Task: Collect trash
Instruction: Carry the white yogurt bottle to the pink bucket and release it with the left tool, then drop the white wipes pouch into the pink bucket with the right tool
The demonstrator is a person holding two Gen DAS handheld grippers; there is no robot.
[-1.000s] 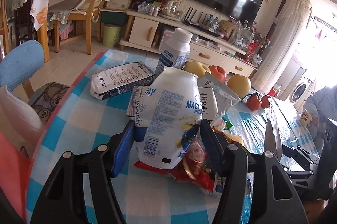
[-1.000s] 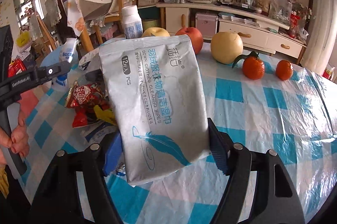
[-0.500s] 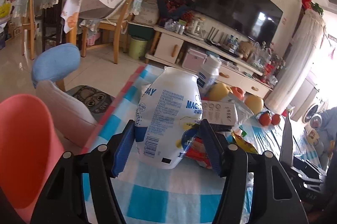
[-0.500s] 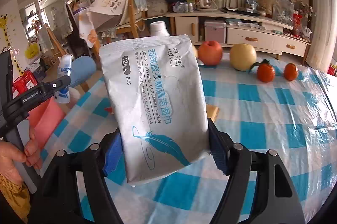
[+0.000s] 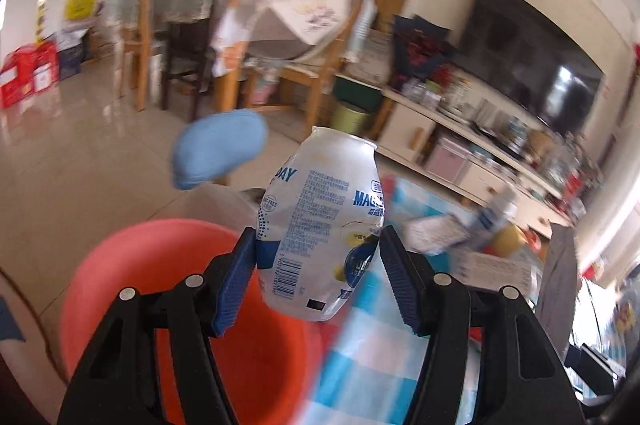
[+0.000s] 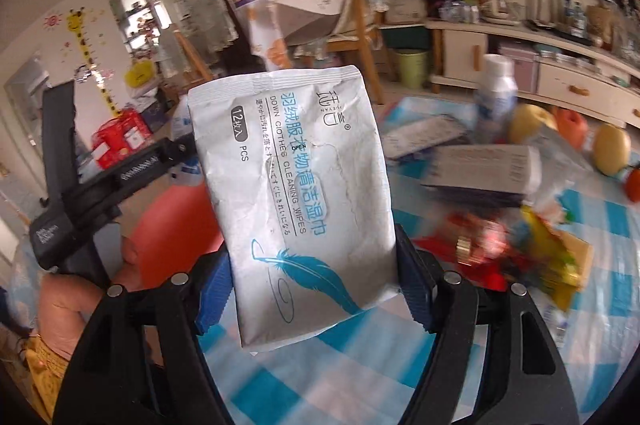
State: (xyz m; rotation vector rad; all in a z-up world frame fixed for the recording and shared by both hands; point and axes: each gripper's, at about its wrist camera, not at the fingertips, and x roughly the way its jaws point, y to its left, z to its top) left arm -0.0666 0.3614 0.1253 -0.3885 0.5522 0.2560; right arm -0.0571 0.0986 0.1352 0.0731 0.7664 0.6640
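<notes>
Now the left tool (image 5: pixel 318 265) clamps a crumpled white plastic bottle (image 5: pixel 320 225), upright, and the coral bucket (image 5: pixel 132 265) lies just below and left of it. Behind, the right tool (image 6: pixel 314 289) pinches a flat wipes pouch (image 6: pixel 292 193), farther from that bucket, over the checked desk (image 6: pixel 400 365).

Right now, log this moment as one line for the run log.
left gripper: shut on crushed bottle above red bin | right gripper: shut on wipes pack | wrappers on table
</notes>
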